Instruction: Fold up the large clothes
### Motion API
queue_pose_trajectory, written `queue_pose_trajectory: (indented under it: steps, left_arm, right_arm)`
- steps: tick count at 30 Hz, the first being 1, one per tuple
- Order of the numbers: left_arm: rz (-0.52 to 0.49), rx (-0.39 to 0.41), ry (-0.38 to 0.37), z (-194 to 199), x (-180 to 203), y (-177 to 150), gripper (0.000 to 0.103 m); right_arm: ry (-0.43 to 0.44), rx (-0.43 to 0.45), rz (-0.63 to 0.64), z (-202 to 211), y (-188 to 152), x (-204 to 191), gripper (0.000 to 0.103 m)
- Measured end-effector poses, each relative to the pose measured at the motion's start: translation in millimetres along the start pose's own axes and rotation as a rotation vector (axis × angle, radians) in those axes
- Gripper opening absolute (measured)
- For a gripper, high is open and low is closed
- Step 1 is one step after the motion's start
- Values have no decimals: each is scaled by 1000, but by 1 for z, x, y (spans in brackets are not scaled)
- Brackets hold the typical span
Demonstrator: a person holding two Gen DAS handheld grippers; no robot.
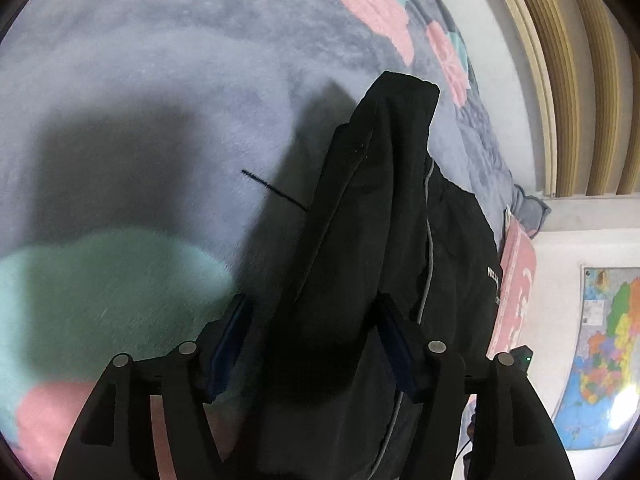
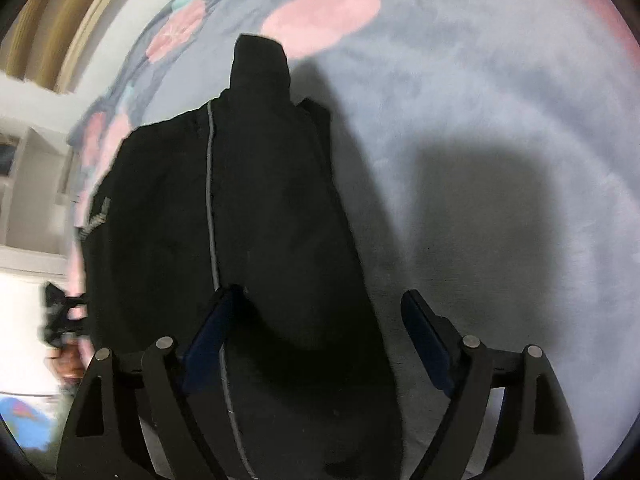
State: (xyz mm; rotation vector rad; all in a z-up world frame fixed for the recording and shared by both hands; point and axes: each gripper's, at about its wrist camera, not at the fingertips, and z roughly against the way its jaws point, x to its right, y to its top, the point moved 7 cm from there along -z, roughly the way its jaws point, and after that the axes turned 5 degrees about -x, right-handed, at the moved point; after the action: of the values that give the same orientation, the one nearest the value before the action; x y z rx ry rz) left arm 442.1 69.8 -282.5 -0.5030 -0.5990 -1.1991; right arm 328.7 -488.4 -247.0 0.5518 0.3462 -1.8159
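Observation:
A black garment [image 1: 384, 208] with a thin grey piping line lies folded lengthwise on a grey-blue fleece blanket [image 1: 140, 80]. A narrow end of it points away from me. My left gripper [image 1: 314, 300] hangs over its near part, jaws apart, with the cloth between the blue pads [image 1: 228, 344] and a gap on the left side. In the right wrist view the same garment [image 2: 260, 200] runs under my right gripper [image 2: 320, 294]. It is open wide, the left pad over the cloth and the right pad [image 2: 424, 340] over bare blanket. A thin black cord [image 1: 276, 191] sticks out of the garment's left edge.
The blanket has pink [image 2: 320, 16] and teal [image 1: 112, 276] patches and spreads wide on both outer sides. A wood-slat panel [image 1: 580, 80] and a white wall with a coloured map [image 1: 608, 360] stand beyond the bed's edge. A hand holding a black device [image 2: 60, 320] shows at the left edge.

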Motion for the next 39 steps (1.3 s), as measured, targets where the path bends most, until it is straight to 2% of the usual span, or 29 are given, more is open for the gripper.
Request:
queue_pose_trajectory:
  steps: [6,9,10,11,12,14,17,18,19,20,21,23,25,26,27,28,31,35,39]
  left_arm:
    - [0,-49,-51,-21,8,4,75]
    - [-4,-72,-82,-32,11,6,75]
    - [-19,-68,-95,-32,15,5,72]
    - [-38,-69,-122,-30,20,4,59]
    - [-51,-68,-125,-29,22,3,54]
    - [-82,-66,-143,-21,28,-2,49]
    - [-75,-74,-157,-18,27,-5,49]
    - [-69,-76,-146,-20,26,-4,52]
    - [-62,-78,-137,-23,25,-3,56]
    - [-53,-85,-133,-27,25,-2,65]
    - [-32,-101,-135,-33,23,-1,69]
    - [-9,-104,-137,-42,22,-2,69]
    - [-23,-82,-128,-39,27,-2,61]
    - [-38,-65,-125,-34,31,-5,49]
    - [-53,-50,-127,-27,35,-8,39]
    - [-67,-33,-136,-20,40,-11,36]
    - [-99,8,-170,7,62,-25,31]
    - [-185,57,-201,44,101,-51,29]
    - [-269,108,-227,94,132,-85,29]
  right_arm:
    - [144,-40,-49,-25,13,9,95]
    - [214,-47,-39,-31,12,2,95]
    - [235,-53,-25,-32,10,-2,93]
    - [261,-62,-7,-32,8,-8,87]
    - [285,-72,6,-32,6,-12,72]
    - [275,-82,44,-31,2,-19,72]
    - [283,-113,25,-40,3,-19,77]
    - [287,-123,9,-47,6,-20,86]
    - [296,-128,0,-51,7,-21,90]
    - [303,-125,-5,-57,9,-23,93]
    - [307,-122,-2,-59,9,-26,93]
    - [313,-106,20,-60,10,-37,92]
    - [300,-78,47,-57,9,-45,78]
    - [291,-63,61,-52,7,-48,72]
    - [290,-43,76,-43,4,-51,58]
    - [297,-24,87,-33,0,-54,47]
    - [296,38,144,-3,-16,-76,41]
    - [299,96,226,38,-44,-113,40]
    - [301,149,280,81,-87,-143,40]
